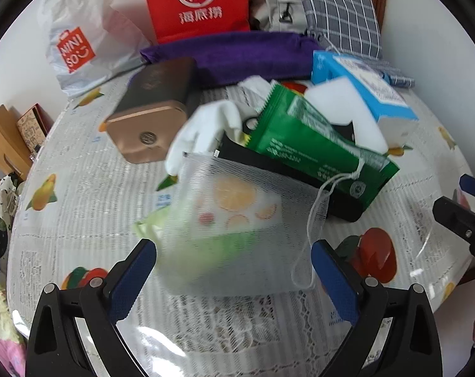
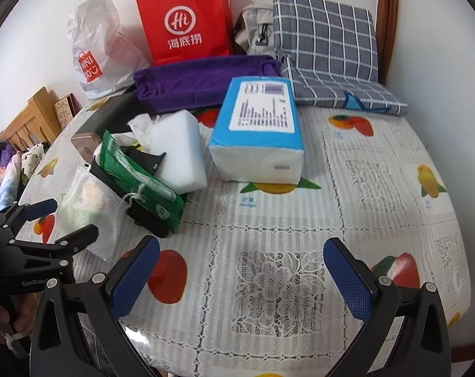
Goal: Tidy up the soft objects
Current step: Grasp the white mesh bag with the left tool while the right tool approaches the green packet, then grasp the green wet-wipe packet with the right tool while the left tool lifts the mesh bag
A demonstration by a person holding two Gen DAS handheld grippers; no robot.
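Observation:
A white mesh pouch [image 1: 237, 220] holding a fruit-print pack lies on the table just ahead of my left gripper [image 1: 234, 253], which is open with the pouch's near end between its fingers. The pouch also shows in the right wrist view [image 2: 89, 207]. Behind it lie a green packet [image 1: 319, 147] on a black object, a white foam block [image 2: 180, 154], a blue tissue pack [image 2: 259, 128], a purple towel [image 2: 202, 81] and a plaid grey cloth [image 2: 328, 56]. My right gripper [image 2: 242, 253] is open and empty over bare tablecloth.
A gold-brown box [image 1: 149, 119] sits left of the pile. A red paper bag [image 2: 187, 22], a white Miniso plastic bag [image 2: 96, 50] and a beige bag [image 2: 256, 31] stand against the back wall. The lace fruit-print tablecloth [image 2: 331, 220] stretches right. A wooden chair [image 2: 30, 116] stands left.

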